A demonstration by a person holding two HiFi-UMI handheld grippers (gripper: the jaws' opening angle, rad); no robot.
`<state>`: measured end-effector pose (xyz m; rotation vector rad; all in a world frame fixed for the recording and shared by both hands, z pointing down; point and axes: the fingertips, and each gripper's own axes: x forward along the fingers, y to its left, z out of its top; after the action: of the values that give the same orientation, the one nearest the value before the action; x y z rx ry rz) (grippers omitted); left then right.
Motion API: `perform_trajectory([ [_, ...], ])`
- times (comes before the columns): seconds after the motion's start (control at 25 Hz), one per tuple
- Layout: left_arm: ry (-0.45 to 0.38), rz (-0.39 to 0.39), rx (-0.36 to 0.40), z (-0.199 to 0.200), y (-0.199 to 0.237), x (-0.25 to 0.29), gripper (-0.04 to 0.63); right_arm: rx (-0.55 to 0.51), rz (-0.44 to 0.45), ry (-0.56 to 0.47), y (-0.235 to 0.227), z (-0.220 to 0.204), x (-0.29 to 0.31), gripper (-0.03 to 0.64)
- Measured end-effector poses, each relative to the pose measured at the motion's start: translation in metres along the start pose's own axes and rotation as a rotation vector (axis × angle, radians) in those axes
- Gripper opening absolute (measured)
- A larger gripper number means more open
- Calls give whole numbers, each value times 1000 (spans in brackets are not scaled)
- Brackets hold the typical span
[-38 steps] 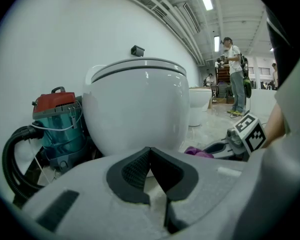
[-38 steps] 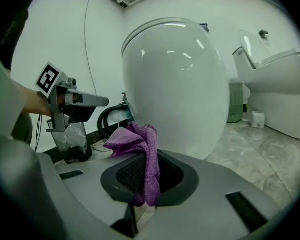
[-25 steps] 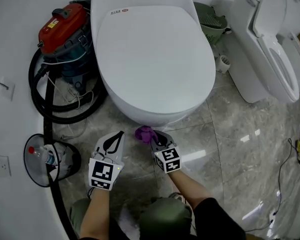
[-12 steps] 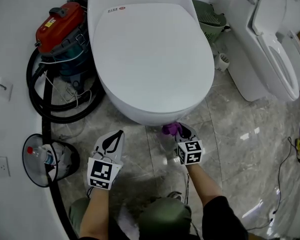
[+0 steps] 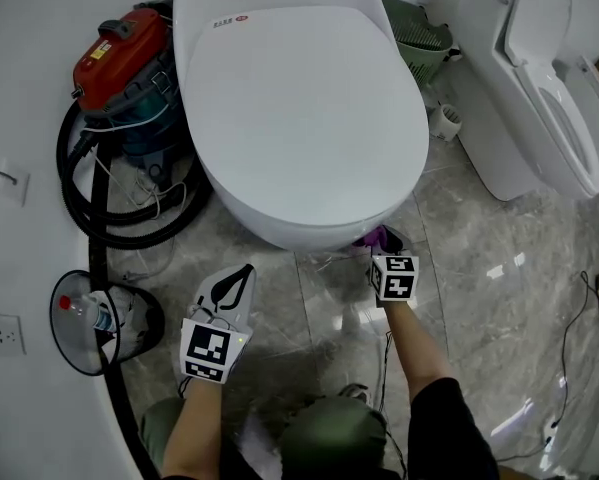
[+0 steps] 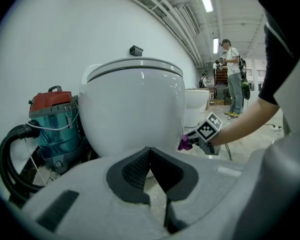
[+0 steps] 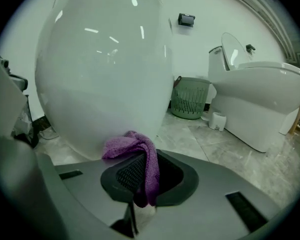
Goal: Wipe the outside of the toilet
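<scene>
A white egg-shaped toilet [image 5: 299, 108] with its lid down fills the top middle of the head view. My right gripper [image 5: 381, 240] is shut on a purple cloth [image 5: 371, 237], which lies against the bowl's lower front right side. In the right gripper view the purple cloth [image 7: 139, 156] hangs between the jaws, touching the toilet's wall [image 7: 104, 74]. My left gripper [image 5: 231, 286] hangs over the floor in front of the bowl, shut with nothing in it. From the left gripper view the toilet [image 6: 134, 109] stands ahead and the right gripper [image 6: 190, 141] with the cloth [image 6: 184, 143] is at its right.
A red and teal vacuum [image 5: 129, 63] with a black hose [image 5: 94, 203] sits left of the toilet. A wire bin with a bottle [image 5: 94, 316] stands at the left. A second toilet [image 5: 539, 88], a green basket [image 5: 419, 38] and a paper roll [image 5: 445, 126] are right. A person [image 6: 234, 79] stands far off.
My right gripper with the purple cloth has slid rightward along the front of the bowl, from the front middle to the front right. The left gripper has barely moved.
</scene>
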<state>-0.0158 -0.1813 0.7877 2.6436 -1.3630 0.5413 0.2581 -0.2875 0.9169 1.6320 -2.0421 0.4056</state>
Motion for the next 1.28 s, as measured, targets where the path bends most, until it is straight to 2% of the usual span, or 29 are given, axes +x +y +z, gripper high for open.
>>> perform_trajectory([
  [0.12,-5,-3,-1,1,0,0,8,38,-60,6,-14,1,7,41],
  [0.24,-11,-17,7,5,-3,0,8,56,-74,2,-15,3,5,41],
  [0.6,-42,-97,38,26,-18,-14,8,197,-9,-57,15,-7,-50,41],
  [0.8,-23,-90,-17,37,-18,-33,8,260,38,-53,50,-3,-100,41],
  [0.92,-26,-95,-52,37,-17,-42,8,281,51,-41,71,10,-134,41],
  [1.04,-5,-122,-42,32,-15,-57,8,292,66,-46,92,33,-164,41],
  [1.28,72,-113,-70,44,1,-116,8,346,112,-35,140,87,-226,41],
])
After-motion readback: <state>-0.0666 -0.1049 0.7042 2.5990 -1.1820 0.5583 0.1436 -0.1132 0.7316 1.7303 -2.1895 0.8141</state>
